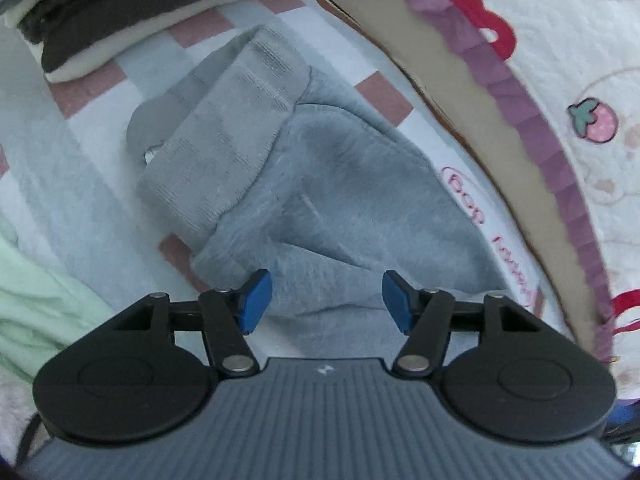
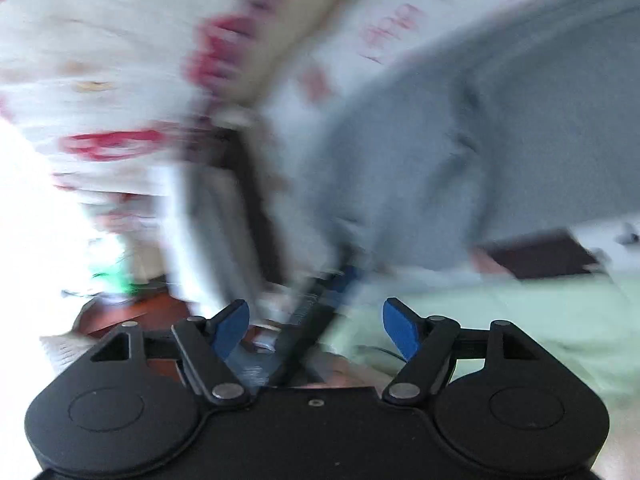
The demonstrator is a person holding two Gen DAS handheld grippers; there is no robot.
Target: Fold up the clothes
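Observation:
A grey fleece garment (image 1: 320, 200) with a ribbed band (image 1: 224, 136) lies bunched on a checked blanket (image 1: 92, 200). Just above its near edge hovers my left gripper (image 1: 326, 300), open, with nothing between its blue pads (image 1: 254, 300). The right wrist view is heavily motion-blurred; the same grey garment (image 2: 460, 152) fills its upper right. My right gripper (image 2: 316, 330) is open there, and the other gripper's dark linkage (image 2: 308, 320) shows blurred between and beyond its fingers. A pale green garment (image 1: 44, 304) lies at the left, and that green garment (image 2: 520, 312) spreads at the right in the right wrist view.
A stack of folded dark and cream clothes (image 1: 120, 12) sits at the back left. A tan bed edge (image 1: 440, 64) and a white quilt with purple trim and a strawberry print (image 1: 592, 120) run along the right. Brown floor (image 2: 132, 312) shows at the lower left.

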